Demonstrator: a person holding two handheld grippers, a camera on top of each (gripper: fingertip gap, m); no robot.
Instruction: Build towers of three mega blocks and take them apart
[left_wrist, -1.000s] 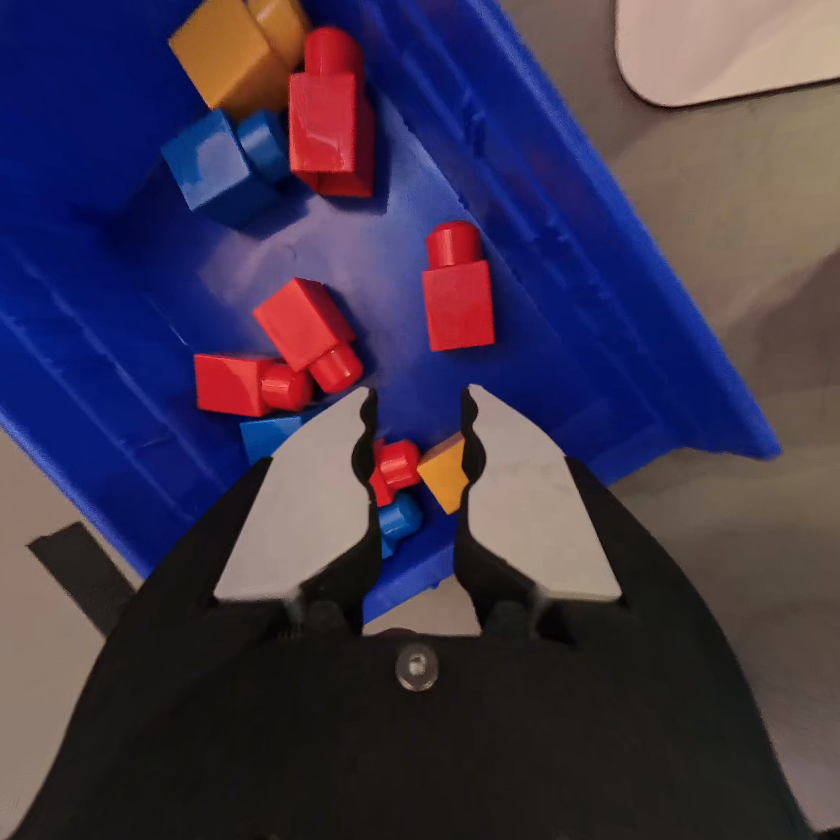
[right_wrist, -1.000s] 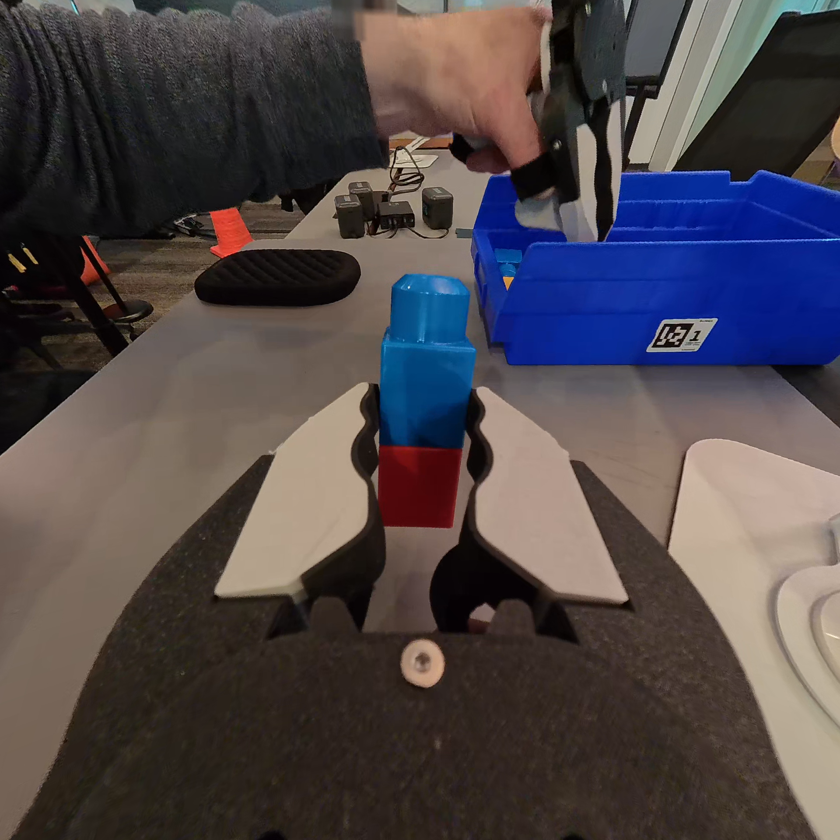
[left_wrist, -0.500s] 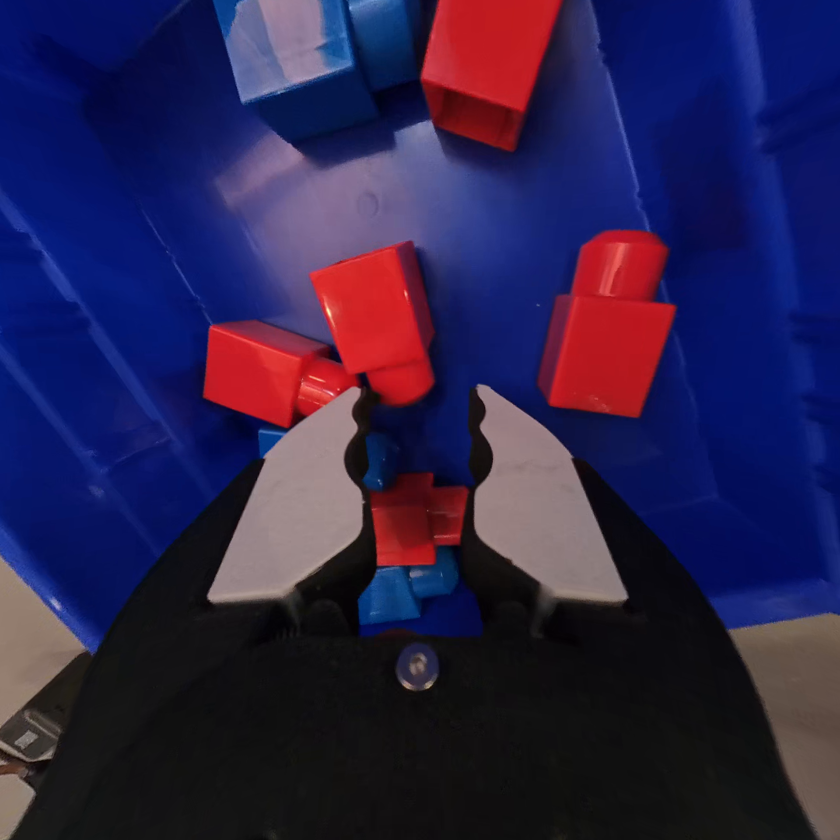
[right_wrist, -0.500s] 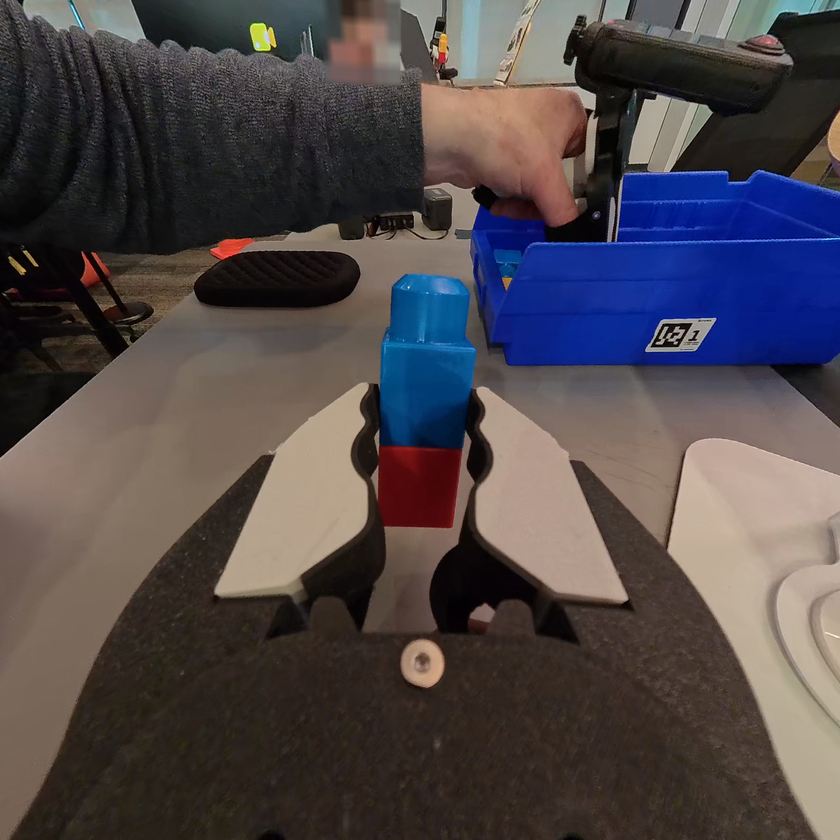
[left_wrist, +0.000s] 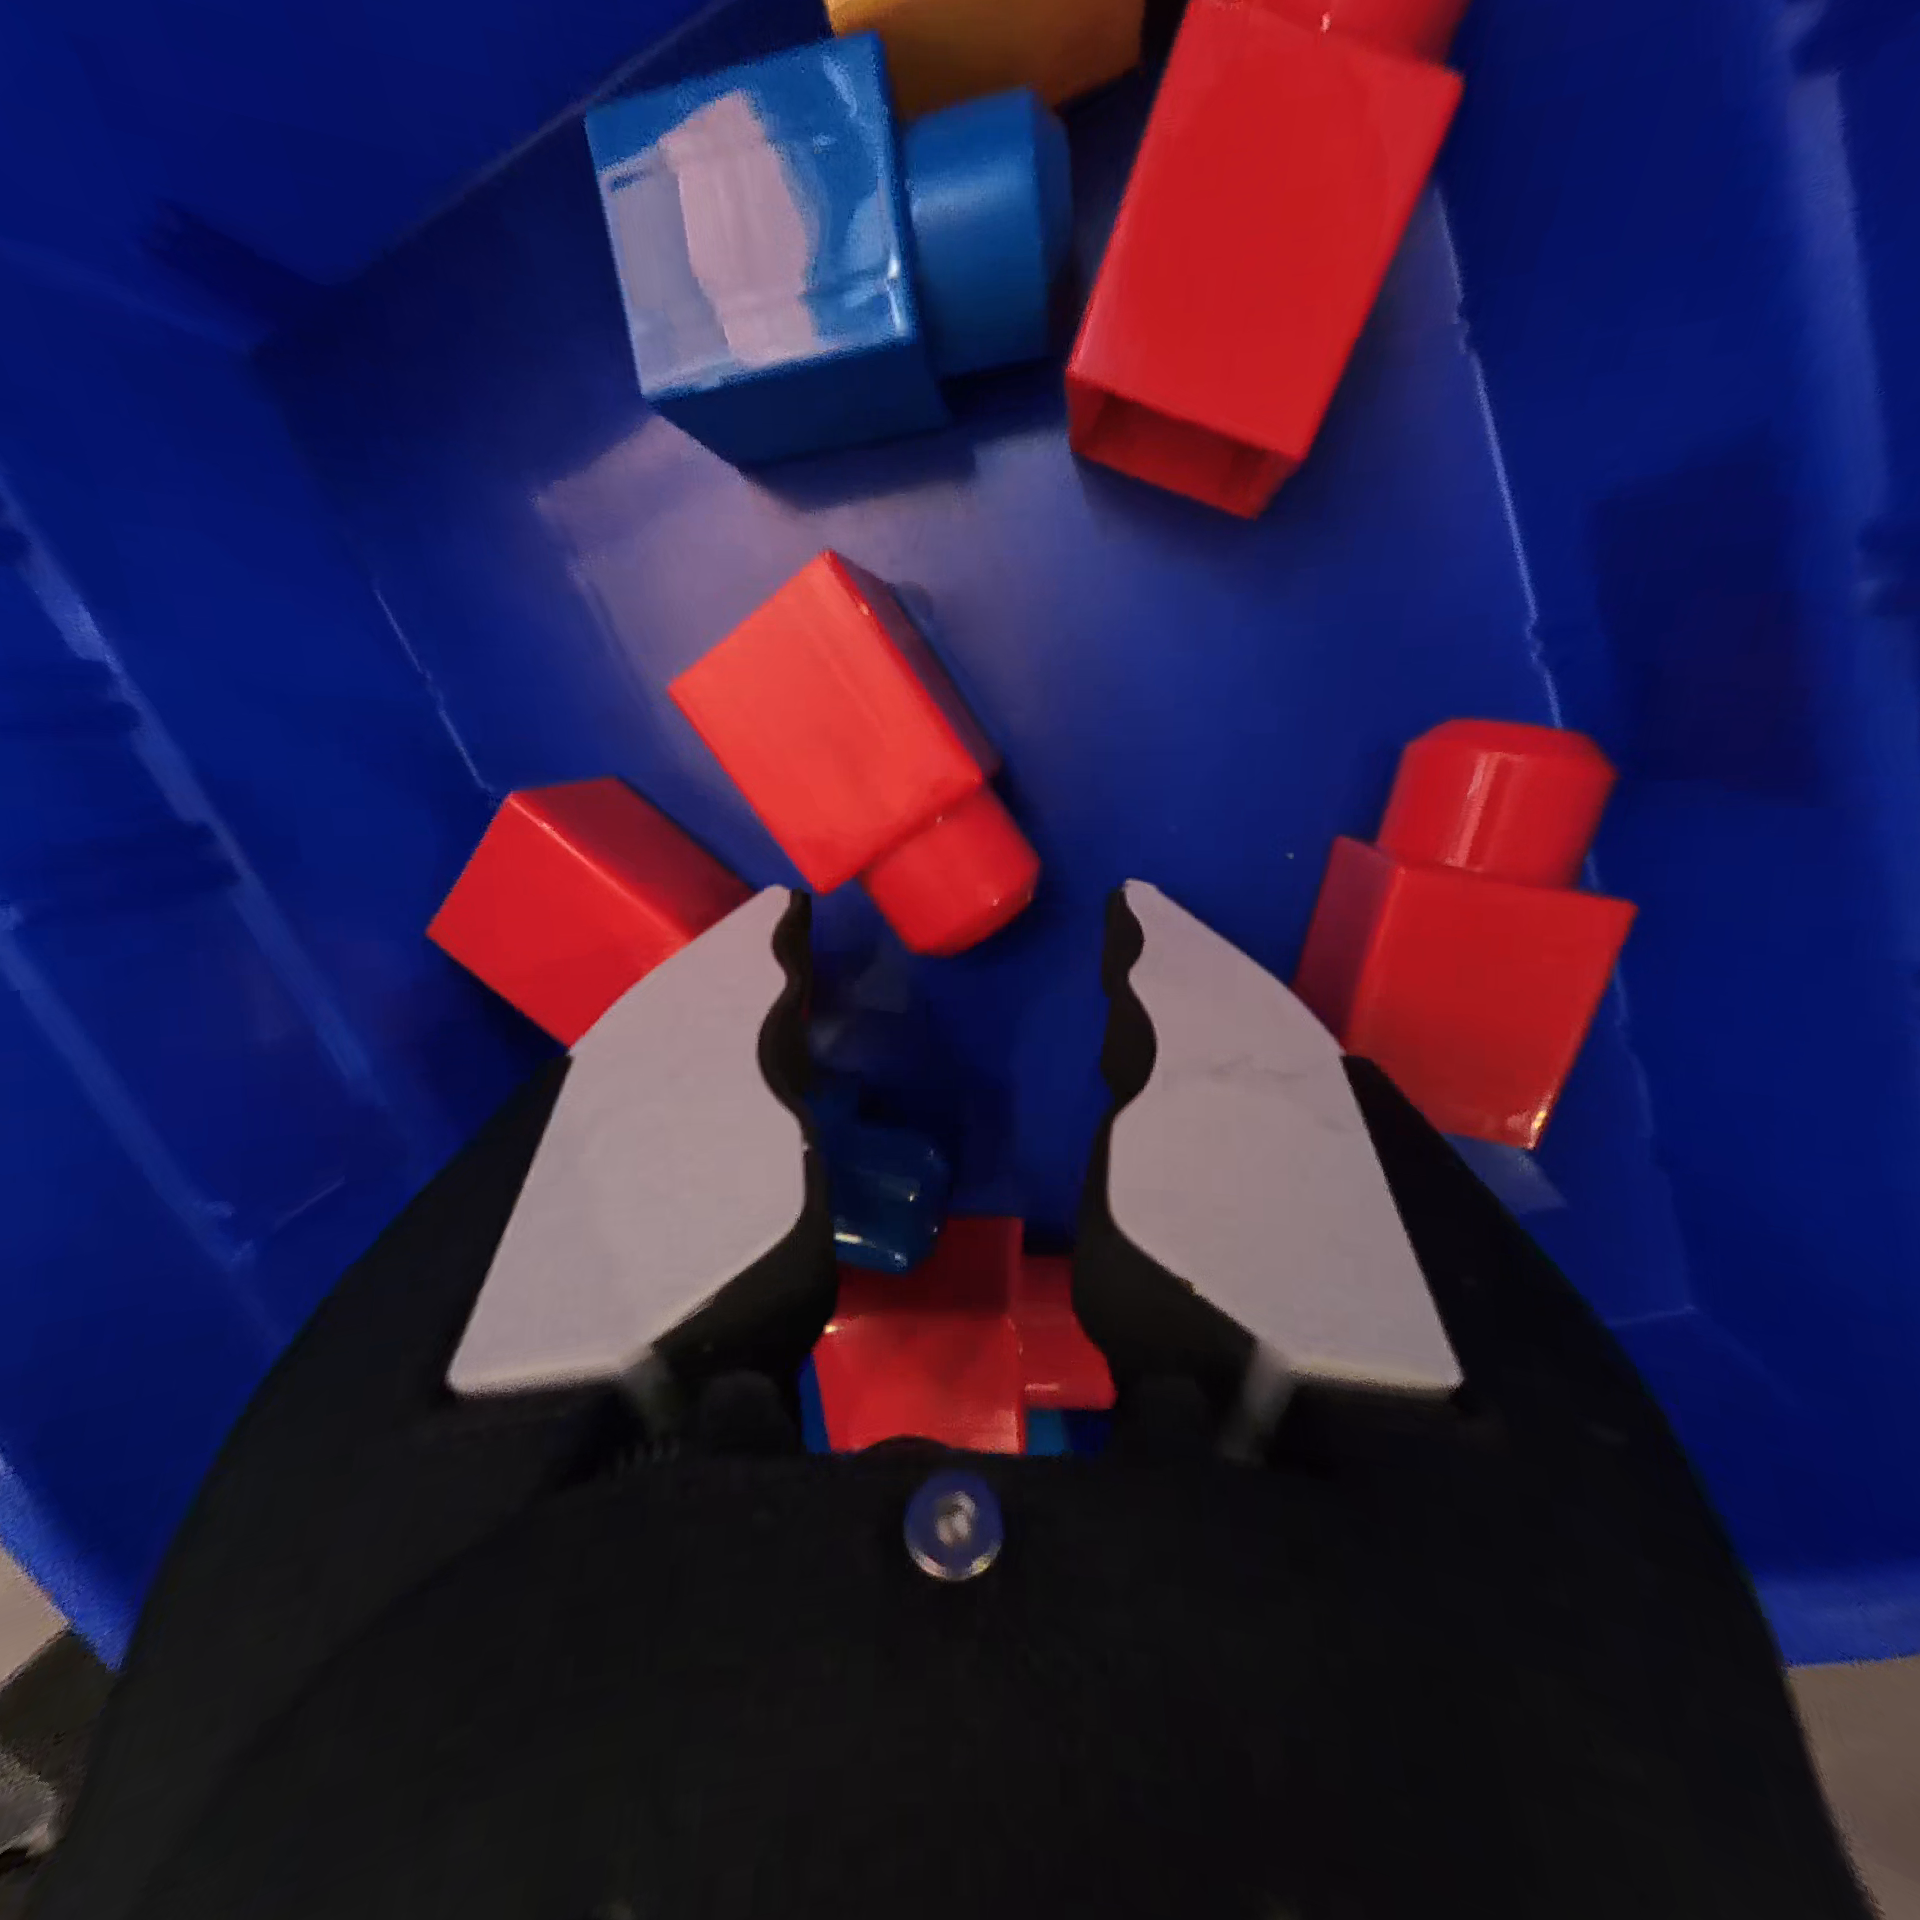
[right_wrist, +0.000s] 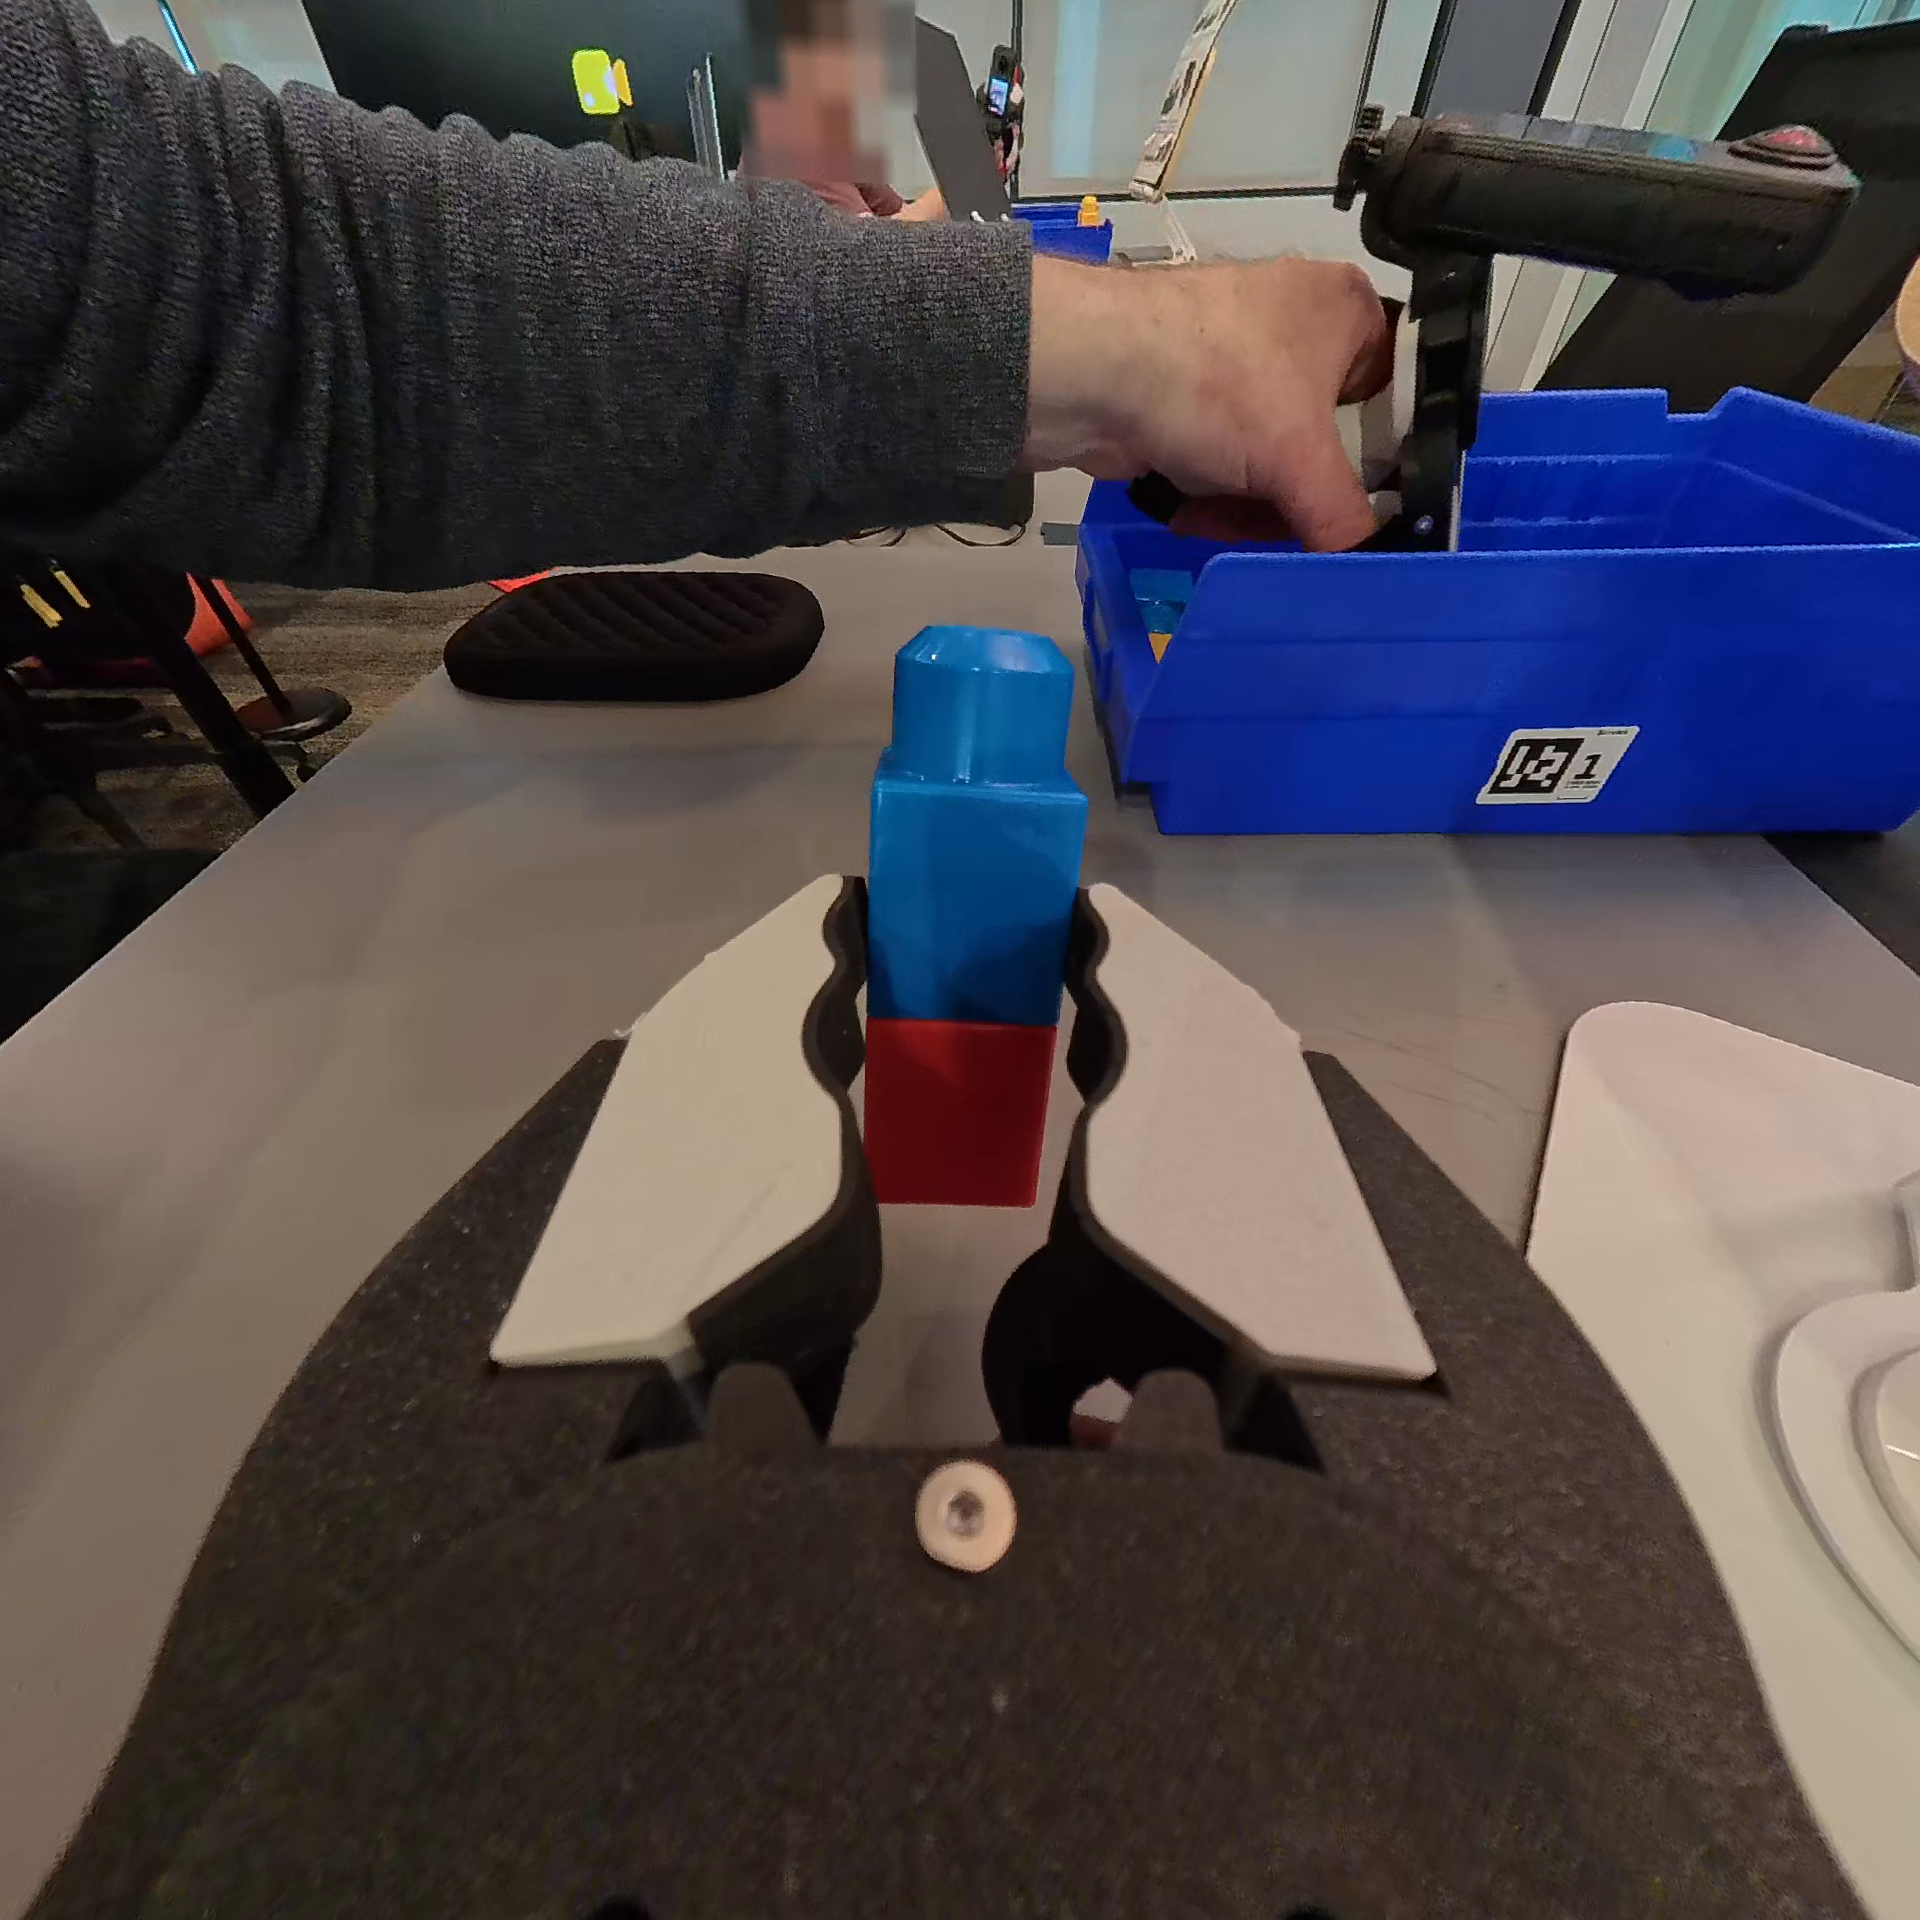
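Down inside the blue bin (left_wrist: 312, 727), the left gripper (left_wrist: 956, 914) hangs with its jaws spread and nothing between them, its tips just short of a tilted red block (left_wrist: 852, 748) whose stud points back toward the tongs. A second red block (left_wrist: 571, 904) touches it on the left, and a third red block (left_wrist: 1455, 966) stands upright near the bin's right wall. To take the tilted one cleanly, I judge the jaws should straddle its square body, not the round stud, and close only once clear of its neighbour, or both may lift. The upright one, standing free, looks the easier catch.

On the grey table (right_wrist: 416, 935), near its front edge, the right gripper (right_wrist: 966, 904) is clamped on a two-block tower (right_wrist: 966, 935), blue over red, holding it steady for a third.

Only the left wrist view shows the loose blocks and their poses. Only the right wrist view shows the tower, the person's hand (right_wrist: 1216, 395) lowering the other tool into the bin, and the bin standing toward the table's far right.
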